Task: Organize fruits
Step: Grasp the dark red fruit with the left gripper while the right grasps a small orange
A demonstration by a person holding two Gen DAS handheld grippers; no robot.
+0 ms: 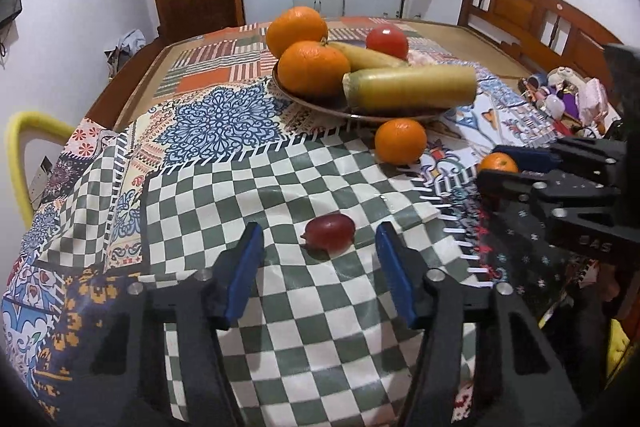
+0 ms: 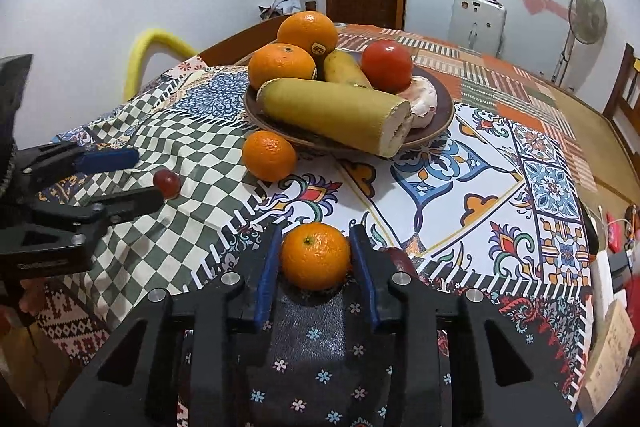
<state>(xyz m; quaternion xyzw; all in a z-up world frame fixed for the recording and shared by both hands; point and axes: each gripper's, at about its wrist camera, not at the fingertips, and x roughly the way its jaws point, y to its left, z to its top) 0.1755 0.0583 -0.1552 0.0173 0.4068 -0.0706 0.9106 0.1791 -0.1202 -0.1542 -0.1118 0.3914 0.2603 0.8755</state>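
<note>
Risk of the red grape (image 1: 329,231) rolling off across the checked cloth (image 1: 280,187) if nudged by 1 blue pad, and of the small orange (image 2: 315,254) squirting forward from an off-centre squeeze. Left hand-held gripper (image 1: 320,259) fairly wide, grape between its fingertips, untouched, on the bench. Right hand-held gripper (image 2: 316,259) narrow, pads flanking the orange, touching or nearly so; firm hold uncertain. Brown plate (image 2: 440,115) of fruit beyond, well apart.
</note>
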